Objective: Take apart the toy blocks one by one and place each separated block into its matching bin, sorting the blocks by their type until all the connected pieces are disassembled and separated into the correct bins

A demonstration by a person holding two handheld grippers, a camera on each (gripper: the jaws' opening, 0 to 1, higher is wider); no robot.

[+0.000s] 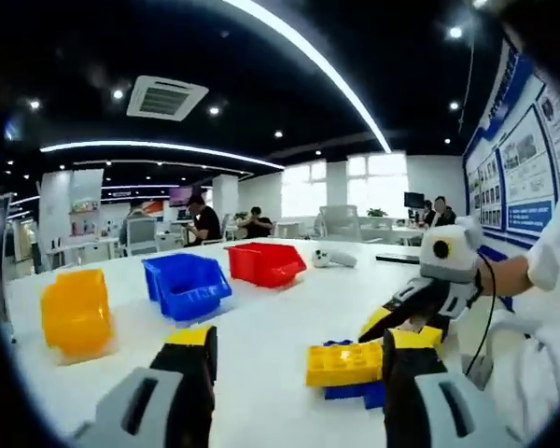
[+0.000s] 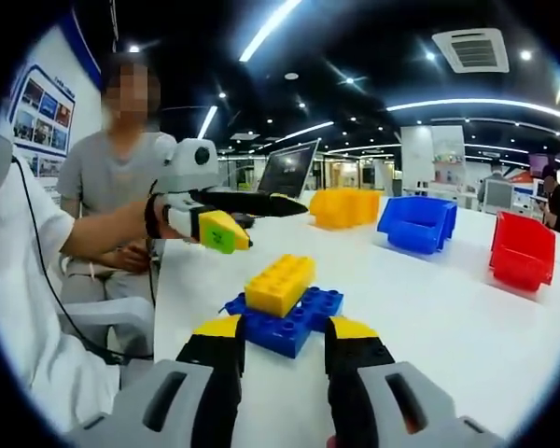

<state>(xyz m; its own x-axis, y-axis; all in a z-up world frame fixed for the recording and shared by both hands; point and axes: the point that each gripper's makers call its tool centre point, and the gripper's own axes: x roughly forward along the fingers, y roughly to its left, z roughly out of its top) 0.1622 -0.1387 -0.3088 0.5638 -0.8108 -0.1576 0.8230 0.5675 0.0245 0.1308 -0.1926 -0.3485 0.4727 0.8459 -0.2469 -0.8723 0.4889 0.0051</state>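
White table (image 1: 289, 308), three bins, two blocks.

Black fingers (image 2: 219, 369), yellow tips; white sleeve (image 2: 23, 280); black cable (image 2: 37, 261)

Lying flat on the white worktop (image 2: 467, 317): a yellow studded block (image 2: 279, 283) still pressed onto a wider blue studded block (image 2: 287, 320), the yellow one sitting crosswise on top. Standing farther back in a row, well apart from the blocks: a yellow bin (image 1: 75, 313), a blue bin (image 1: 187, 285) and a red bin (image 1: 265, 263), all upright with open fronts.
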